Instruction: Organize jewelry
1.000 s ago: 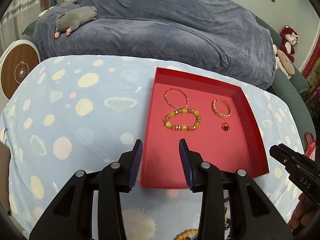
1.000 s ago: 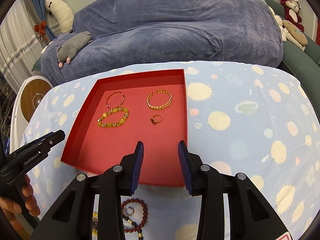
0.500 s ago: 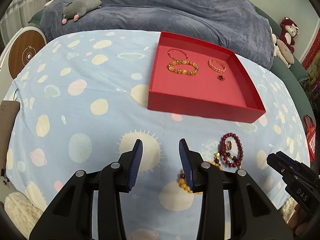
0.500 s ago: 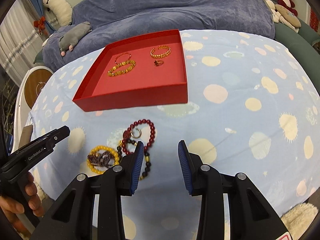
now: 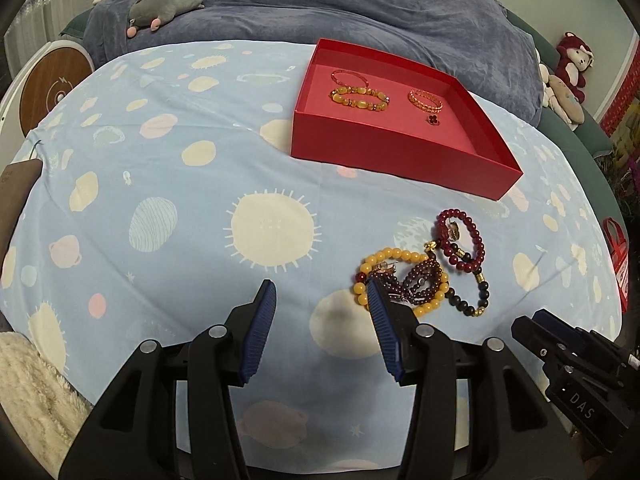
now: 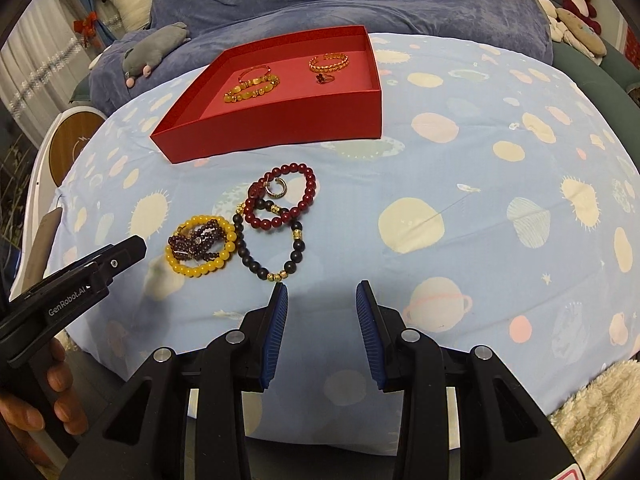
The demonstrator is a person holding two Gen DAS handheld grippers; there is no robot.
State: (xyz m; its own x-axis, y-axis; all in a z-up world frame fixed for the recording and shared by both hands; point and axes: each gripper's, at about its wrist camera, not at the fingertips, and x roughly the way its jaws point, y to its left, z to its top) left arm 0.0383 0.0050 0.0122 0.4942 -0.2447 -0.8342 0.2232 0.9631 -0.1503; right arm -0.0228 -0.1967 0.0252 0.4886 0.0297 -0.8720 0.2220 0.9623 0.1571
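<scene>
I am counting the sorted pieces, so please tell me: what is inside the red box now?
Inside the red box lie a thin bangle, a yellow bead bracelet, a gold bracelet and a small ring. The near wall hides part of the floor.

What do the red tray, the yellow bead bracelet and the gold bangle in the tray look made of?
Red tray: likely matte card or paperboard; thin straight walls, sharp folded corners, no gloss.
Yellow bead bracelet: smooth, waxy-glossy round beads with soft highlights; amber, resin or glass, can't tell which.
Gold bangle: shiny yellow metal, open cuff with a beaded or braided surface; solid or plated gold unclear.
</scene>
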